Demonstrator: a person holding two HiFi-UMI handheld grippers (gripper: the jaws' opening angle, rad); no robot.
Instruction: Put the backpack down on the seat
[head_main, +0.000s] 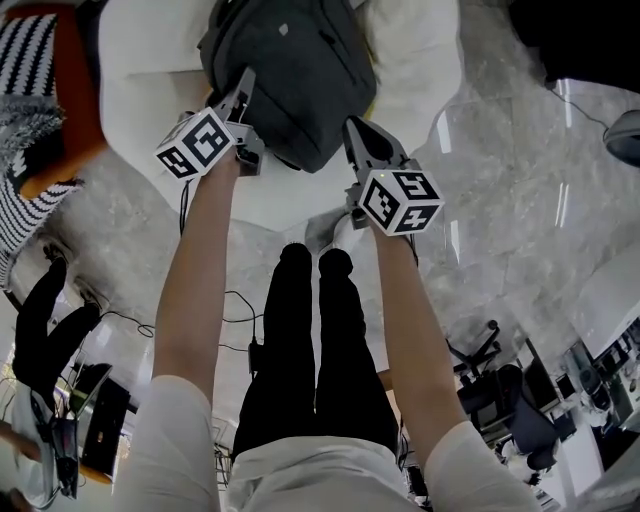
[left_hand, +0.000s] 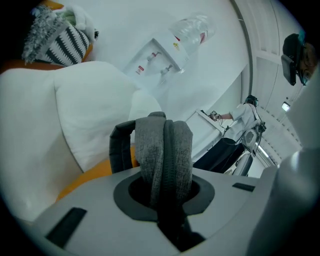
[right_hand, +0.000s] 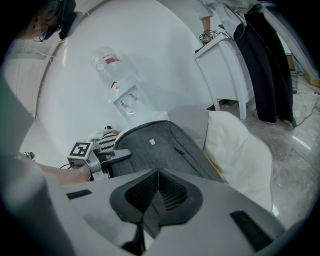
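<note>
L claw (head_main: 243, 95) is clenched on grey strap (left_hand: 162, 145) of backpack (head_main: 290, 70), which is held low over white seat (head_main: 150, 100); R claw (head_main: 358, 138) is closed beside it. Setdown judged nearly done; release left.

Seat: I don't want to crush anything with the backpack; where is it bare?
Bare white seat shows along the front edge, below the backpack, and left of it. Crowded: white cushion on the right, striped plush beyond the left edge.
</note>
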